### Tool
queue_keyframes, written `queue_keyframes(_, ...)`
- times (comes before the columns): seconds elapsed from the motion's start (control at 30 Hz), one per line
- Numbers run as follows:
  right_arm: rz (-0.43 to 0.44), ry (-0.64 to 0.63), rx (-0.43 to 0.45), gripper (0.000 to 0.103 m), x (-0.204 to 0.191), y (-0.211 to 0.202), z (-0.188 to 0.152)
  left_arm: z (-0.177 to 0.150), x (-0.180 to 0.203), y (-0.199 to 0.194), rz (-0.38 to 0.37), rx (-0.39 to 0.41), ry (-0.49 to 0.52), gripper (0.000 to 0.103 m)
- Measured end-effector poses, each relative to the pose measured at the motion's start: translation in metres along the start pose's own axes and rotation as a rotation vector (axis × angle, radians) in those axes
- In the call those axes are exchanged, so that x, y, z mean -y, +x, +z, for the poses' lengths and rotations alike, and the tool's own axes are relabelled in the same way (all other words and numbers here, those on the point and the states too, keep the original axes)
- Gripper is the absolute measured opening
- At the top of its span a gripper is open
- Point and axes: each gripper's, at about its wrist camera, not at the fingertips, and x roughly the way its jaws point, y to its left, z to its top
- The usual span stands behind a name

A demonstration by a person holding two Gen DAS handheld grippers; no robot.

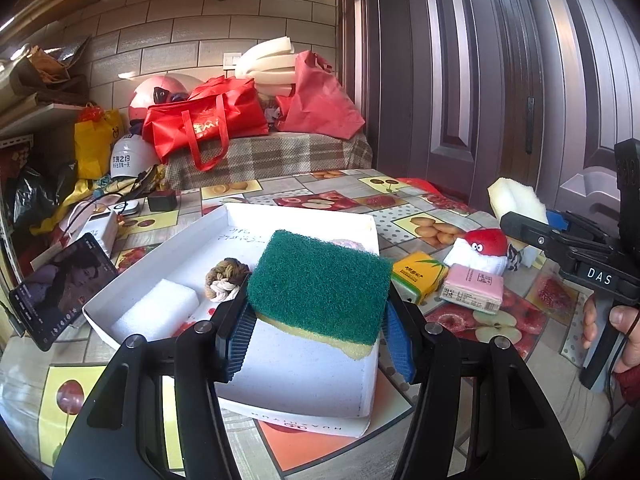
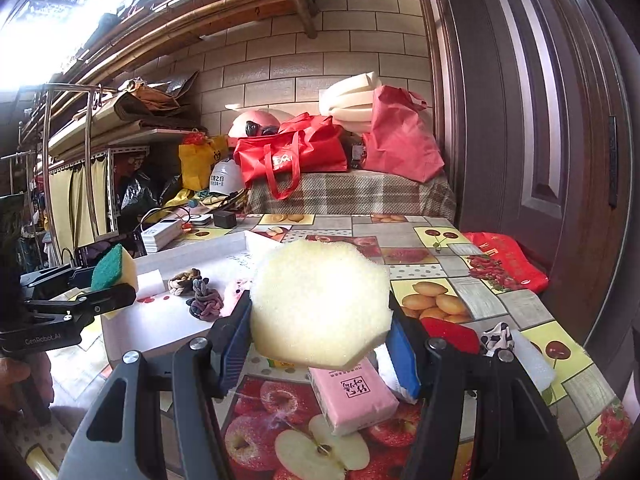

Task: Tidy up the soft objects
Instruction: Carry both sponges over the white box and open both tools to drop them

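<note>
My left gripper [image 1: 318,320] is shut on a green scouring sponge [image 1: 320,280] with a yellow underside, held above the near end of a white box [image 1: 300,392]. Inside the box lie a white foam block [image 1: 156,312], a knotted rope ball [image 1: 226,280] and, in the right wrist view, a darker knotted cord [image 2: 206,300]. My right gripper [image 2: 320,332] is shut on a pale yellow hexagonal sponge [image 2: 320,300], held over the table to the right of the box [image 2: 132,336]. Each gripper shows in the other's view: the right gripper [image 1: 532,224] and the left gripper [image 2: 116,284].
Right of the box lie a red plush toy [image 1: 482,250], a yellow tissue pack [image 1: 418,276] and a pink tissue pack [image 2: 352,396]. A phone [image 1: 60,284] leans at the left. Red bags [image 1: 208,120] sit on a bench behind; a door [image 1: 480,80] stands at the right.
</note>
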Motion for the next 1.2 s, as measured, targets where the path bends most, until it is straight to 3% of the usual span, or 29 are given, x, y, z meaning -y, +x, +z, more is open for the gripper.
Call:
queue_keyframes(0.4, 0.084, -0.008, -0.062, 0.061, -0.034, 0.031, 0.002, -0.001, -0.027, 0.001, 0.069, -0.001, -0.023, 0.058)
queue_keyframes(1.2, 0.106, -0.067, -0.109, 0.062, -0.071, 0.091, 0.013, 0.012, -0.077, 0.049, 0.220, -0.045, -0.049, 0.058)
